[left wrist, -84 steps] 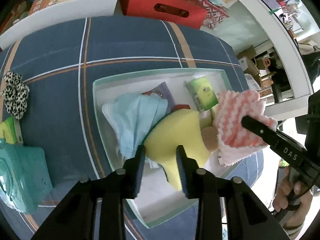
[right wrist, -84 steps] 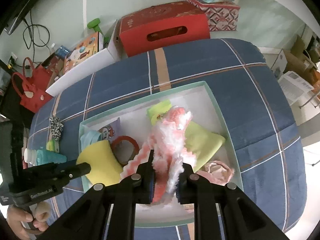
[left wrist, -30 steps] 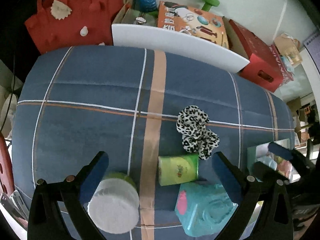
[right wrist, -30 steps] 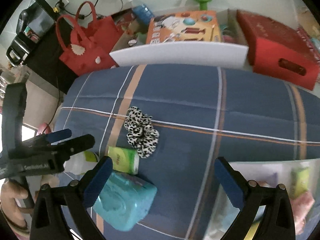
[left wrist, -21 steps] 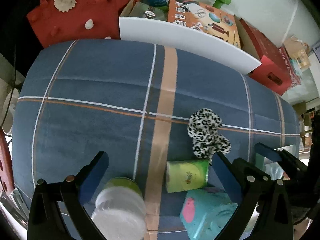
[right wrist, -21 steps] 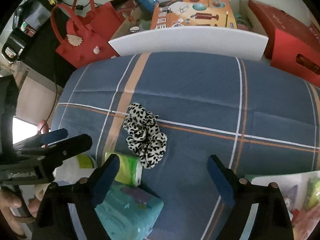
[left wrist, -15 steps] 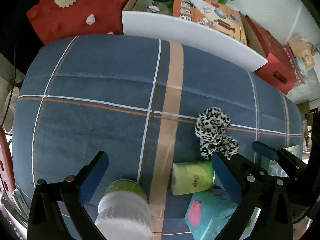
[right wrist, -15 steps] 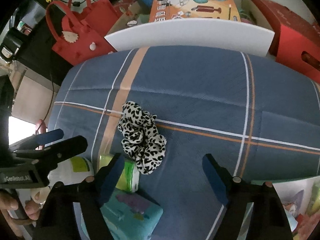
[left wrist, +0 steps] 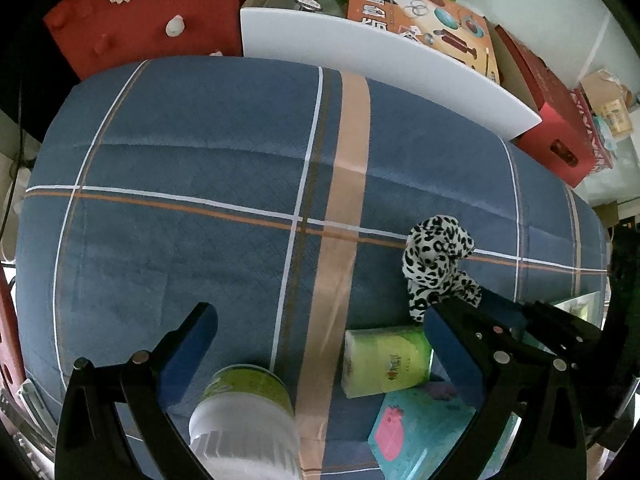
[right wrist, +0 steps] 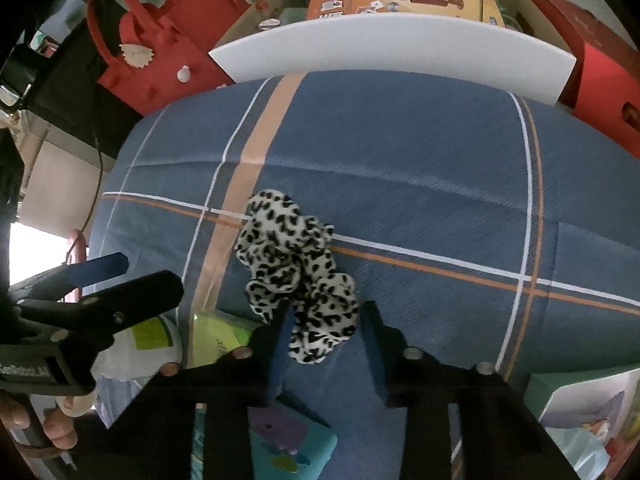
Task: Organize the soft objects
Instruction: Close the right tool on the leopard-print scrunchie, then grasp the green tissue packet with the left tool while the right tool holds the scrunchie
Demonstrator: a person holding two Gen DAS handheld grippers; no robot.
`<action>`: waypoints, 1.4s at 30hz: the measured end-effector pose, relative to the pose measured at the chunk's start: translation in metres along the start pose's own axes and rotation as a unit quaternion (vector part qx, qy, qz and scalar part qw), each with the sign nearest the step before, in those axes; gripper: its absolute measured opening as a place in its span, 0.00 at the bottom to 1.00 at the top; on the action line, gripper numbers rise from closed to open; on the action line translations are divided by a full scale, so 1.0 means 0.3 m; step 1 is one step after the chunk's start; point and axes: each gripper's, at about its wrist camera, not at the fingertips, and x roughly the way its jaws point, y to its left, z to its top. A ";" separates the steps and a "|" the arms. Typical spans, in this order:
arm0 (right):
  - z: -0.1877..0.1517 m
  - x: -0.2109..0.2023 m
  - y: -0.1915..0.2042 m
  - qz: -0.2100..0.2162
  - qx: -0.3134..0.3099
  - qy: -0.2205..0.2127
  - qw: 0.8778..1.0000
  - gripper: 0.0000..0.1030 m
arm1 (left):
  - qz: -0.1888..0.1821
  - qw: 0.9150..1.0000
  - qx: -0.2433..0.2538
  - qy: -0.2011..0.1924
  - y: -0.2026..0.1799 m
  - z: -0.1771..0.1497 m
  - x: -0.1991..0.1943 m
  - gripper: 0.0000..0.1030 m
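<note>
A leopard-print scrunchie (right wrist: 298, 276) lies on the blue plaid tablecloth (right wrist: 420, 168). It also shows in the left wrist view (left wrist: 438, 264). My right gripper (right wrist: 326, 344) has its jaws partly closed around the scrunchie's near end, with a gap still showing on the right side. My left gripper (left wrist: 320, 344) is wide open and empty above a white-lidded green jar (left wrist: 244, 420) and a green tissue pack (left wrist: 386, 360). A teal wipes pack (left wrist: 424, 436) lies beside them. The green tray's corner (right wrist: 560, 388) shows at lower right.
Beyond the table's far edge stand a white board (right wrist: 392, 48), a red felt bag (right wrist: 156, 56), an orange picture box (left wrist: 420, 16) and a red carton (left wrist: 556, 136). The left gripper shows in the right wrist view (right wrist: 100, 280) at the left.
Both grippers left the tray, opened and moved left over the table. In the last half second my right gripper dropped onto the scrunchie and its jaws narrowed around it.
</note>
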 end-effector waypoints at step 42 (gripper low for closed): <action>-0.062 -0.268 -0.186 -0.016 0.021 -0.056 0.998 0.10 | -0.035 0.995 0.033 0.092 -0.154 -0.023 0.156 0.64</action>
